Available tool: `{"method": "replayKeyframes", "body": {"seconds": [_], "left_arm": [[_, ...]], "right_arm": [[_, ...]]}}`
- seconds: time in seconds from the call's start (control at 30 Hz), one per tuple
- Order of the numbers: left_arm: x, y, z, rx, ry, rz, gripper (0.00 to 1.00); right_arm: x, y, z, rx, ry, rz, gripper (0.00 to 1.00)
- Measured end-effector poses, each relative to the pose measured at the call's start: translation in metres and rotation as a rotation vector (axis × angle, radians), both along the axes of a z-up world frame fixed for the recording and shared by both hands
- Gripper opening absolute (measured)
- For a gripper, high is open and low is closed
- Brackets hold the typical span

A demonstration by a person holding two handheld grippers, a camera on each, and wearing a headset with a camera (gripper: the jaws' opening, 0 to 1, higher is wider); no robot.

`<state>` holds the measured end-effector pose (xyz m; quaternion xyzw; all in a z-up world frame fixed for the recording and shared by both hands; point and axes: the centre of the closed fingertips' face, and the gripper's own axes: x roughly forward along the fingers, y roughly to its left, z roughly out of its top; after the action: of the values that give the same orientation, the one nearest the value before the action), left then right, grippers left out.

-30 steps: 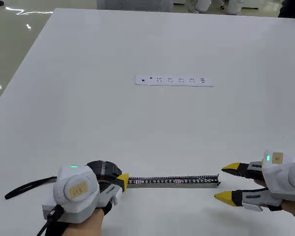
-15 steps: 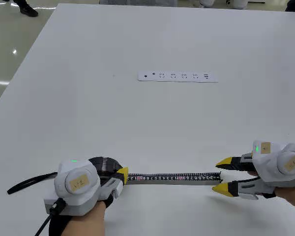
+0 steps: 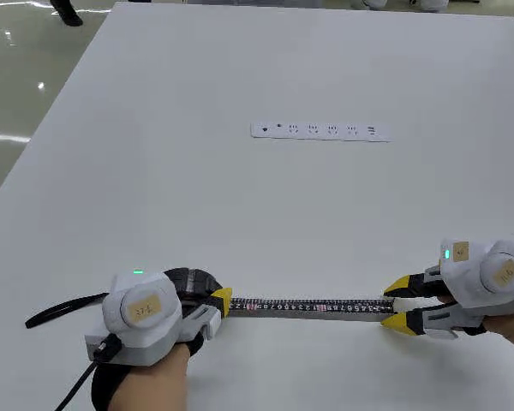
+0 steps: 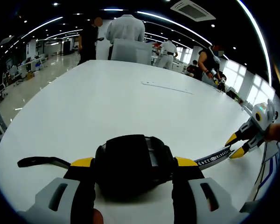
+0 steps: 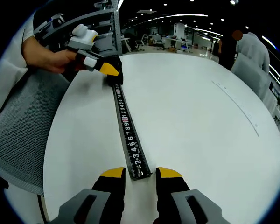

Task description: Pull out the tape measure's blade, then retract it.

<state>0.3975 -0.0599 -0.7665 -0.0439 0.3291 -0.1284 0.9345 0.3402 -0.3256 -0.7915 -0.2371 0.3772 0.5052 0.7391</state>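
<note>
A black tape measure [image 3: 187,283] lies near the table's front edge, and my left gripper [image 3: 209,306] is shut on its case [image 4: 133,163]. The blade [image 3: 313,306] runs out flat to the right across the white table [image 3: 240,205]. The blade's end [image 5: 140,173] lies between the yellow fingertips [image 5: 114,173] of my right gripper [image 5: 140,174], which is open with a small gap on each side. In the head view my right gripper [image 3: 397,305] straddles that end. The left gripper view shows the blade [image 4: 214,157] reaching the right gripper [image 4: 234,146].
A white power strip [image 3: 319,131] lies flat at mid-table. The tape measure's black wrist strap [image 3: 56,310] trails left. A grey mesh chair [image 5: 18,140] stands by the table's near edge. People stand beyond the far end [image 4: 126,28].
My right gripper has moved left to the blade's end and its jaws have narrowed around it. The left gripper keeps hold of the case. The head camera has shifted.
</note>
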Motion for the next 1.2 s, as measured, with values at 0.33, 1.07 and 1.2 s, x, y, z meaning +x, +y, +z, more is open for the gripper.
{"method": "replayKeyframes", "body": {"seconds": [0.33, 1.07, 1.2], "left_arm": [[0.0, 0.0, 0.0, 0.002, 0.005, -0.004, 0.62], [-0.001, 0.001, -0.001, 0.006, 0.013, -0.011, 0.59], [-0.001, 0.001, -0.001, 0.0, 0.017, -0.008, 0.59]], "right_arm": [[0.003, -0.001, 0.0, -0.004, -0.01, 0.031, 0.14], [0.005, 0.004, -0.002, -0.018, -0.032, 0.042, 0.12], [0.005, 0.009, -0.002, -0.014, -0.031, 0.045, 0.12]]}}
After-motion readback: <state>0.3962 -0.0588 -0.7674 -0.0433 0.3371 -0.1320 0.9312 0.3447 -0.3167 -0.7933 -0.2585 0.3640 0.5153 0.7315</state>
